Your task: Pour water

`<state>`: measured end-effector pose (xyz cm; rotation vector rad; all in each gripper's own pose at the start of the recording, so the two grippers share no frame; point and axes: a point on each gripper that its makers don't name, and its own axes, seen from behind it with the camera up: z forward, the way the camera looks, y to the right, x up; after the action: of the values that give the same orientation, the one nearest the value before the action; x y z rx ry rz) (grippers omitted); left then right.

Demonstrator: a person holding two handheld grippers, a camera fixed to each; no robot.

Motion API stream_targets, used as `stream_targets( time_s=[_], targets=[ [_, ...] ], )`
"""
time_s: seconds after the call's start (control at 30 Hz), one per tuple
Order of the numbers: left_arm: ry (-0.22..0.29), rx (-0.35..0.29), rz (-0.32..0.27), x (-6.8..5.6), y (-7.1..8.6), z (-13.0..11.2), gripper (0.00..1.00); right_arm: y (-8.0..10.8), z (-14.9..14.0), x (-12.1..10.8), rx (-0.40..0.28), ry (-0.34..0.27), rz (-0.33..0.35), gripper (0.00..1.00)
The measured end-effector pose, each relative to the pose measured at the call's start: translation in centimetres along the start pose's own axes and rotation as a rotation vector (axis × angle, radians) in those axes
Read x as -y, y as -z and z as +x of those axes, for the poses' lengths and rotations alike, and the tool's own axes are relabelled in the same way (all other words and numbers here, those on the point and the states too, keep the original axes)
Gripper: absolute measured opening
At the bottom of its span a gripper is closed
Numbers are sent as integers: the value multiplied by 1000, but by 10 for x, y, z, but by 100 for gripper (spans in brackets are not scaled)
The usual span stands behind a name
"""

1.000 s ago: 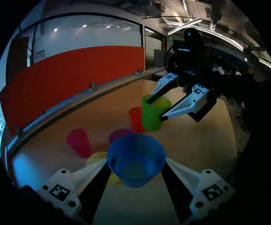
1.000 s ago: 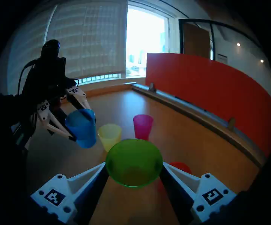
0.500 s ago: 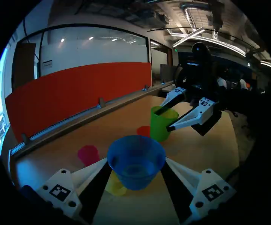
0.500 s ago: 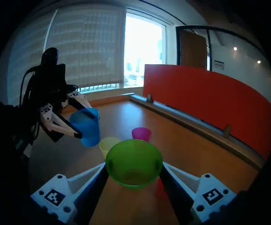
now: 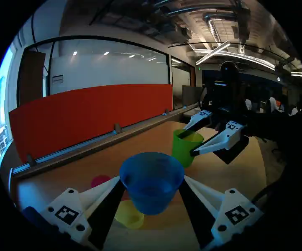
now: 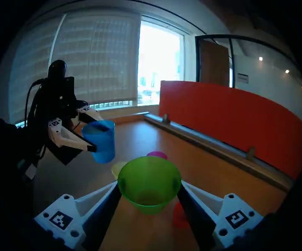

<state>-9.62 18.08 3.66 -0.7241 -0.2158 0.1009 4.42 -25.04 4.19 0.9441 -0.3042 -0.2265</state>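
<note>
**Blue cup and green cup in the air, three more on the desk**

Blue cup [image 5: 152,184] sits upright in the left gripper [image 5: 151,180], whose fingers [image 5: 93,195] are clamped on its two sides, above the near part of the desk [image 5: 222,175]. Whether there is water in it cannot be told. One green cup [image 6: 149,188] is gripped the same way by the right gripper [image 6: 149,186], a finger pressed on each side, also upright and clear of the desk.

That makes five cups in all: two held and three standing. In the right gripper view, a yellow cup [image 6: 118,168] and a pink cup [image 6: 156,154] stand close together beyond the green cup's rim. A red cup [image 6: 178,215] stands nearer, partly hidden behind the green one.

The two held cups are well apart, with bare desk between them. The desk's right edge follows a low rail [image 6: 209,140] under a red partition [image 6: 234,113]. Its far end meets a bright window [image 6: 159,62].
</note>
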Motion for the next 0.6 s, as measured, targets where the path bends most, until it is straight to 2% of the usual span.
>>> stream_targets(
  time_s=[0.6],
  targets=[
    [24,-64,16,5,-2,18,85,5,25,-3,-91,16,-10,91]
  ],
)
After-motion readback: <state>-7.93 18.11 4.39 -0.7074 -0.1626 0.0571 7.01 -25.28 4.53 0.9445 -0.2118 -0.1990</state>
